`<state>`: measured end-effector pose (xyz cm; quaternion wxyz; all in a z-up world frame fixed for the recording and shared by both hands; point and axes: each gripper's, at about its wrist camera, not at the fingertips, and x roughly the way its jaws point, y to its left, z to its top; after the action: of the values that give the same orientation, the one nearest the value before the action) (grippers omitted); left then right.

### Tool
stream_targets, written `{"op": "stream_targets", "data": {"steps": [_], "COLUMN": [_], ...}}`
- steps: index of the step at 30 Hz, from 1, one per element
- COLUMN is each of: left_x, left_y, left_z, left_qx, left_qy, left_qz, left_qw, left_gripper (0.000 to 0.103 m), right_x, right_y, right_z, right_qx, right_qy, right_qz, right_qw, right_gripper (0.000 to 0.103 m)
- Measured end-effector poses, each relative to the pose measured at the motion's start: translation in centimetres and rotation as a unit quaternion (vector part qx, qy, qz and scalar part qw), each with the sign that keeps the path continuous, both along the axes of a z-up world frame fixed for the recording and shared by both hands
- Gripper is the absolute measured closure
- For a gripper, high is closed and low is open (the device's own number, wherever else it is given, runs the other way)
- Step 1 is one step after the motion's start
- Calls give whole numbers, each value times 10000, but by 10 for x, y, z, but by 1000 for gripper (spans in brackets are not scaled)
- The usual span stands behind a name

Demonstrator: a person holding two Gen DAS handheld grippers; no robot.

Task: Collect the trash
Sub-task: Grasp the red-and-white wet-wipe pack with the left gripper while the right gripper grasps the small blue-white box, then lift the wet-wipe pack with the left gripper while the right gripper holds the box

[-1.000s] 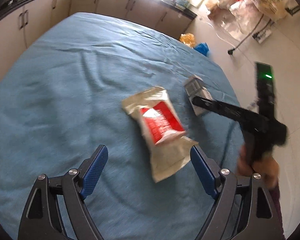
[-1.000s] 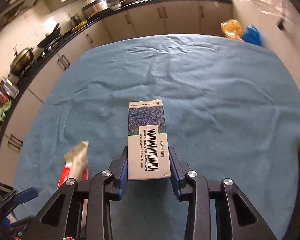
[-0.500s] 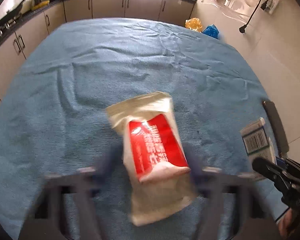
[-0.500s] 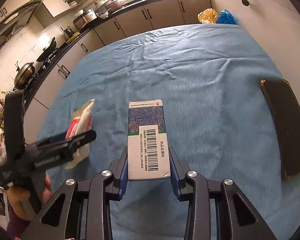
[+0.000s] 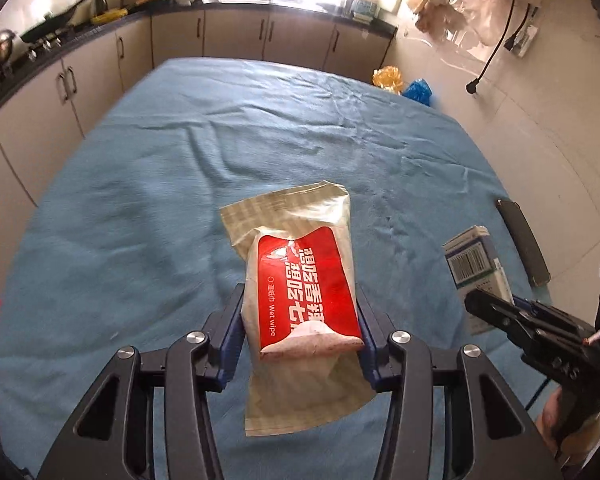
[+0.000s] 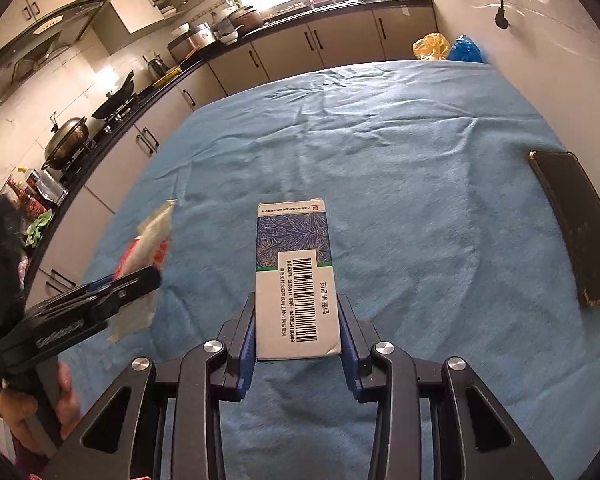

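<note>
A beige wet-wipe packet (image 5: pixel 300 292) with a red label hangs above the blue cloth-covered table (image 5: pixel 140 200), and my left gripper (image 5: pixel 302 304) is shut on its sides. In the right wrist view the same packet (image 6: pixel 152 236) shows blurred at the left beside the left gripper (image 6: pixel 140 280). A white and blue medicine box (image 6: pixel 296 280) with a barcode is clamped in my right gripper (image 6: pixel 298 316), shut on it and lifted off the cloth. The left wrist view shows that box (image 5: pixel 476 264) and the right gripper (image 5: pixel 496 308) at the right edge.
A black phone (image 6: pixel 576 228) lies near the table's right edge. Kitchen cabinets and a counter with pots (image 6: pixel 68 136) run along the left and far sides. Orange (image 6: pixel 430 46) and blue (image 6: pixel 466 50) bags sit on the floor beyond the far corner.
My left gripper closed on the wet-wipe packet, which lay on the cloth, and lifted it. The right gripper carried the box toward the right, bringing the phone into its view.
</note>
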<state>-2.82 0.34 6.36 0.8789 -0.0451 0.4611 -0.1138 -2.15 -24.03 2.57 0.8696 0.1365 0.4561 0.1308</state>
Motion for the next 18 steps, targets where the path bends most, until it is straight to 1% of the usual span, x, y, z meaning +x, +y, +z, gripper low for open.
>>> {"op": "stream_targets", "data": {"steps": [2, 9, 18], "left_x": [-15, -52, -79], "left_y": [8, 33, 66], "left_z": [6, 14, 12], "left_qx": [106, 393, 646], "left_qy": [-152, -469, -639], "left_qz": [73, 417, 866], "left_qw": [9998, 9973, 9921], "left_gripper": [56, 56, 56], "right_x": [-5, -32, -54], "right_y": [6, 29, 53], "right_z": [0, 2, 3], "right_qx": [12, -27, 3], "right_qy": [-5, -65, -59], "right_qz": [31, 138, 243], "right_qw": [10000, 9999, 9997], "right_gripper": [64, 64, 64]}}
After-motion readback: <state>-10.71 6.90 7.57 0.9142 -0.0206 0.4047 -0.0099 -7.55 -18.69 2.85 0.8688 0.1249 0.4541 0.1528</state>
